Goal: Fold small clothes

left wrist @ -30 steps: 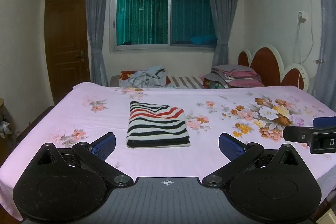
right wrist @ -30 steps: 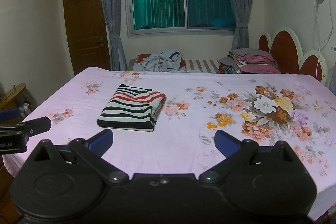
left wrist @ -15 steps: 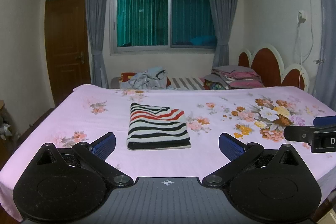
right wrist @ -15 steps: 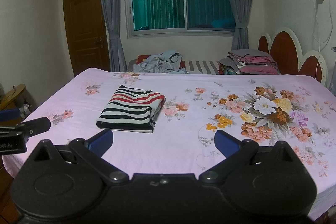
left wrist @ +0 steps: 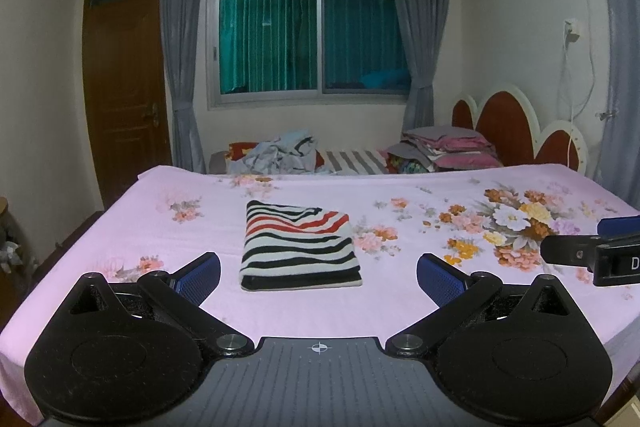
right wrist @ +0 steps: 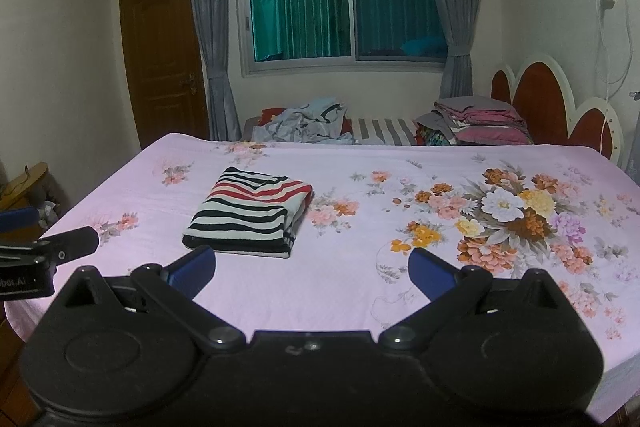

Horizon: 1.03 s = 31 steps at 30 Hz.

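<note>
Striped knit garment (left wrist: 300,247) folded rectangular (soft edges) on floral bedsheet (left wrist: 440,195); both grippers' jaws spread, empty.

Dim, bluish indoor light; ceiling lamp glare in window (left wrist: 304,19); fisheye-bent, vignetted edges.

Both wrist views face the bed (left wrist: 400,187) from its foot.

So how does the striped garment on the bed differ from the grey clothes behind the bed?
The striped garment is folded into a flat rectangle; the grey clothes lie in a crumpled heap. The striped garment lies on the pink sheet near the grippers; the grey clothes lie beyond its far edge. No gripper touches either.
</note>
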{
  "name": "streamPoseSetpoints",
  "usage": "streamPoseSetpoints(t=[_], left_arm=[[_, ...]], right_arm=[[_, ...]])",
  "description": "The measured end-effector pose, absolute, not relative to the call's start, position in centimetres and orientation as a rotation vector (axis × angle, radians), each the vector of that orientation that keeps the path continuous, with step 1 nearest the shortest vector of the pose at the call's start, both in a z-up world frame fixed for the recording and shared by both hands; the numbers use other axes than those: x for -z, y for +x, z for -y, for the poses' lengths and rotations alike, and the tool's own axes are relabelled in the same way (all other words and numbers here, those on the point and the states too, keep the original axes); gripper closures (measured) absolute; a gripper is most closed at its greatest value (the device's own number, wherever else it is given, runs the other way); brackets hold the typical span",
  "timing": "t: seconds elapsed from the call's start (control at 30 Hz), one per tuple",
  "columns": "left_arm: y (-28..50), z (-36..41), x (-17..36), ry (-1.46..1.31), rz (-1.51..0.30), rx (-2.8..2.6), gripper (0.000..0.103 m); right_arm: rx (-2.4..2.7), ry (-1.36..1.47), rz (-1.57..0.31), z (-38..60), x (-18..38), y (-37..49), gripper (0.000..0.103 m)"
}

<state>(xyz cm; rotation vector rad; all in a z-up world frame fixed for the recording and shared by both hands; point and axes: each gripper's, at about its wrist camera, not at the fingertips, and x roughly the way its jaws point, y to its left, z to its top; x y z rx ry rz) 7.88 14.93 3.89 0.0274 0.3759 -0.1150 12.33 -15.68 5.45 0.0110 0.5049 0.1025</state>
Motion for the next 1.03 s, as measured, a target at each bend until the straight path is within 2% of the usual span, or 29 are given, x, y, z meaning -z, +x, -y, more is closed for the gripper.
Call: streamPoseSetpoints(t=[1.03], left_arm=[[8.05, -14.6, -4.15, 0.022, -0.353, 0.11, 0.0]], right_arm=[[-0.112, 0.003, -0.484, 15.95, -5.68, 12.49, 0.0]])
